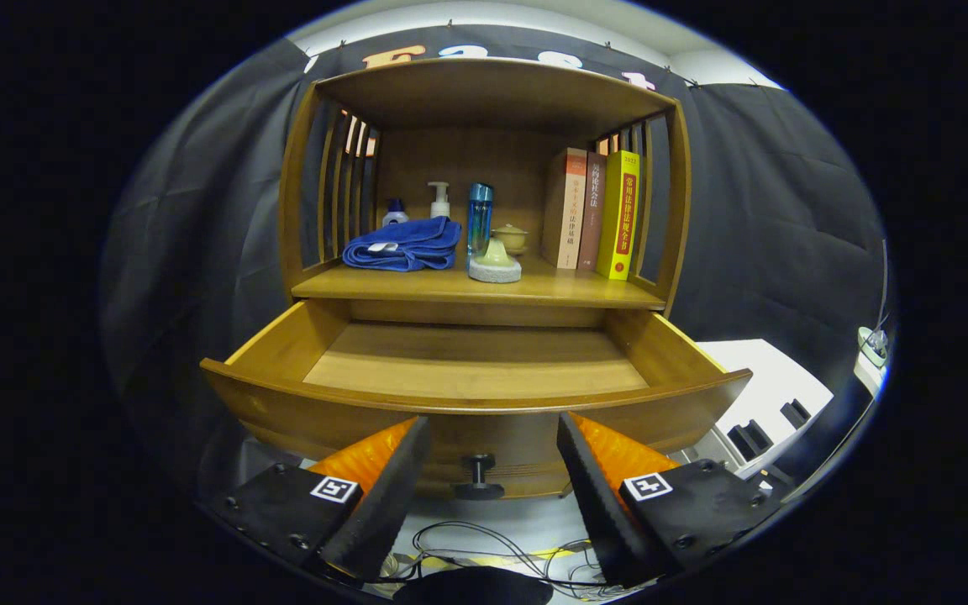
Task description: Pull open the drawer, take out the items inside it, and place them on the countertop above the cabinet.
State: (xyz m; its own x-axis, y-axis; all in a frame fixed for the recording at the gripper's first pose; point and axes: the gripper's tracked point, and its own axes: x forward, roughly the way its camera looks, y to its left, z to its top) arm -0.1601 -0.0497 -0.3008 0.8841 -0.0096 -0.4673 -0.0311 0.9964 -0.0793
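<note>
The wooden cabinet's drawer (pixel 476 370) stands pulled out, and its bare wooden bottom shows with nothing lying in it. On the countertop (pixel 585 290) above it lie a folded blue towel (pixel 404 245), a small blue-capped bottle (pixel 394 213), a white pump bottle (pixel 439 200), a tall blue bottle (pixel 479 217), a pale green piece on a grey round stone (pixel 495 262) and a small lidded pot (pixel 510 238). My gripper (pixel 492 441) is open just in front of the drawer front. Its dark knob (pixel 478 477) sits between the fingers, untouched.
Three books (pixel 593 214) stand upright at the right end of the countertop under the cabinet's top shelf. Slatted side walls close the shelf bay. Cables (pixel 492 559) lie on the floor below the drawer. A white table (pixel 774 395) stands to the right.
</note>
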